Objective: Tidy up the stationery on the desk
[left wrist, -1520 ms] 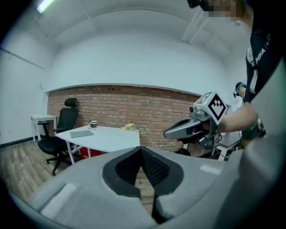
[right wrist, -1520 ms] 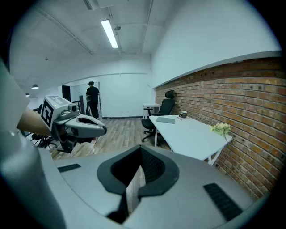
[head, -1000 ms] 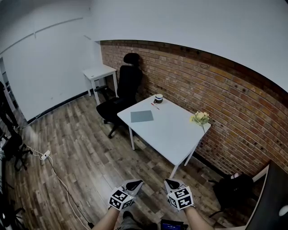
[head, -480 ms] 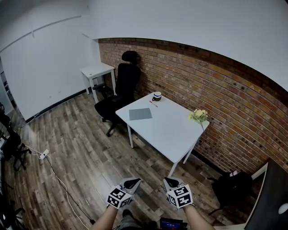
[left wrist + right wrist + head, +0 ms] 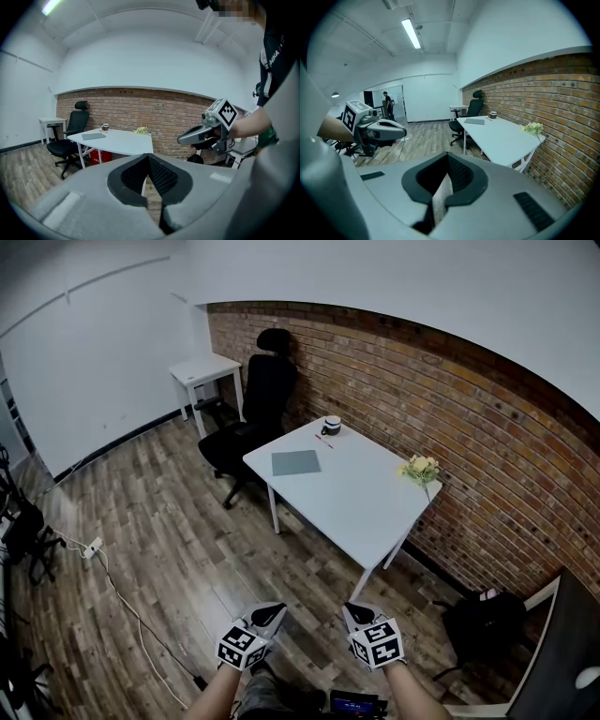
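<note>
Barely shifted, left gripper (image 5: 271, 614) and right gripper (image 5: 354, 613) closed, empty, smooth white rectangular desk (image 5: 354, 501)

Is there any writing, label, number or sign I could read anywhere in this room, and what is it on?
"HINA": white letters on the person's dark shirt, partly hidden, probably part of a longer word.
Marker cubes: black-and-white square patterns only, no letters.
Small screen at the head view's bottom edge: too small to read.
Mug on the desk: nothing legible.
</note>
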Motion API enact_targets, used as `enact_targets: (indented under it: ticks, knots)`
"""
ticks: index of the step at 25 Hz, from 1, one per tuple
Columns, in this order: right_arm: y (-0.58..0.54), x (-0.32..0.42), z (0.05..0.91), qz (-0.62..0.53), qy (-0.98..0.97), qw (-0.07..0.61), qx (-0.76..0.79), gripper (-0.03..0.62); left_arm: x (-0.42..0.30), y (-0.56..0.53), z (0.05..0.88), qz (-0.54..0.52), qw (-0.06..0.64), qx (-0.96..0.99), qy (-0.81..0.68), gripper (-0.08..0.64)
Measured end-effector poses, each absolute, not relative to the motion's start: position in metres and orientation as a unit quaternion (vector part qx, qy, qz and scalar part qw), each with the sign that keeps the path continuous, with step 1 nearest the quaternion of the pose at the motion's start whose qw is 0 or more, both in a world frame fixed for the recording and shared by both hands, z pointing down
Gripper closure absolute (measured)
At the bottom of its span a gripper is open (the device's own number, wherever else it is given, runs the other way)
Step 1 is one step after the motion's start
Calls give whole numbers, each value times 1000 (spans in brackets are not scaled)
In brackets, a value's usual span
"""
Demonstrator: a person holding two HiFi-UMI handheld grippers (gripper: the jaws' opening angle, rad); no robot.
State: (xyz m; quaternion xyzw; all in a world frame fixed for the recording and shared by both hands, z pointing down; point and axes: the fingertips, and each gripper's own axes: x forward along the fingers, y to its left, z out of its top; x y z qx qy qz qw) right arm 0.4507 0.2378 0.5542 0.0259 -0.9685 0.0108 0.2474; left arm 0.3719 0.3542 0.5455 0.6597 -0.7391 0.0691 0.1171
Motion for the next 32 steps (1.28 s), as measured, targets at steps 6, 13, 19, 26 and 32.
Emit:
enact_targets:
  ticks: [6, 13, 19, 26, 32]
  knots:
    - [244, 425, 571, 24, -964, 264, 18, 583, 339, 371, 567, 59, 145, 640, -752, 554]
    - [248, 363, 578, 42, -961, 273, 14, 583, 276, 382, 576, 50, 163, 634, -755, 554]
    - [247, 288, 577, 40, -958, 282, 22, 583, 200, 391, 577, 47, 168, 634, -753, 554]
    - [246, 211, 571, 52, -957, 278, 57, 583, 120, 407, 581, 55, 173, 650, -738, 554]
    - [250, 182, 579, 63, -953, 285, 75, 583, 81, 407, 588, 60, 180, 661, -726, 554]
